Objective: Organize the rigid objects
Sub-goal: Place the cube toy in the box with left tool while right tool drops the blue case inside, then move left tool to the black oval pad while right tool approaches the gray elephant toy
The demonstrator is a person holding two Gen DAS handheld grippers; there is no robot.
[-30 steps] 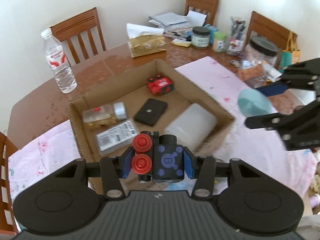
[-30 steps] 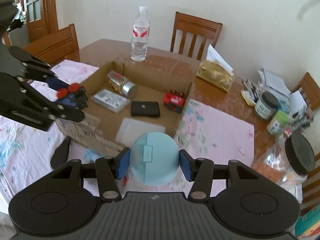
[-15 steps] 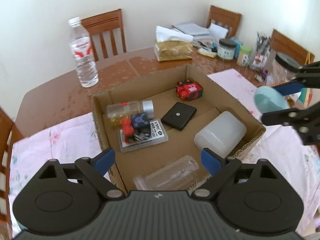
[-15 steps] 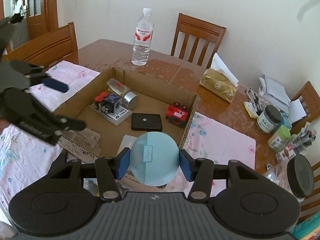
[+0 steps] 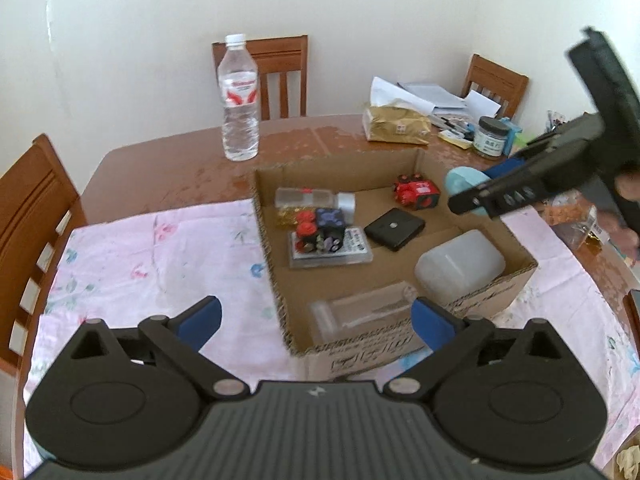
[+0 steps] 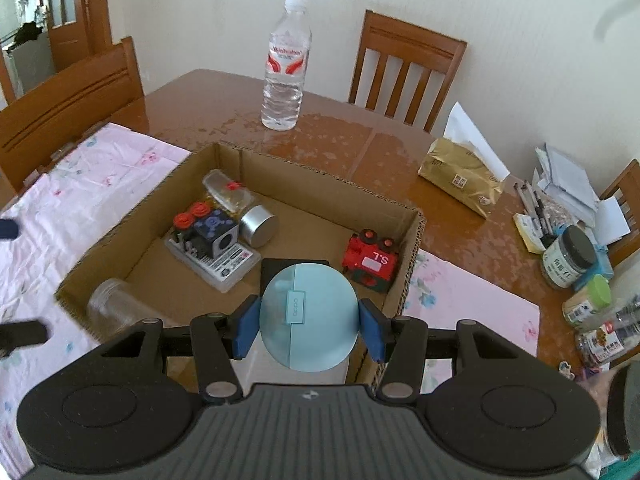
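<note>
The round light-blue case [image 6: 308,316] is pinched between the right gripper [image 6: 308,322] pads, hanging over the cardboard box [image 6: 412,248] at its 5 o'clock corner. The left gripper [image 5: 316,322], just opened wide, holds nothing; the black-and-red toy block [image 5: 322,230] lies on a packet inside the box, near 10 o'clock.

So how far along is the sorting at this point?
Mostly done: the cardboard box already holds the black-and-red toy, red toy, black case and containers. In hand: the right gripper carries the blue round case over it. The left gripper, jaws just opened, is empty.
</note>
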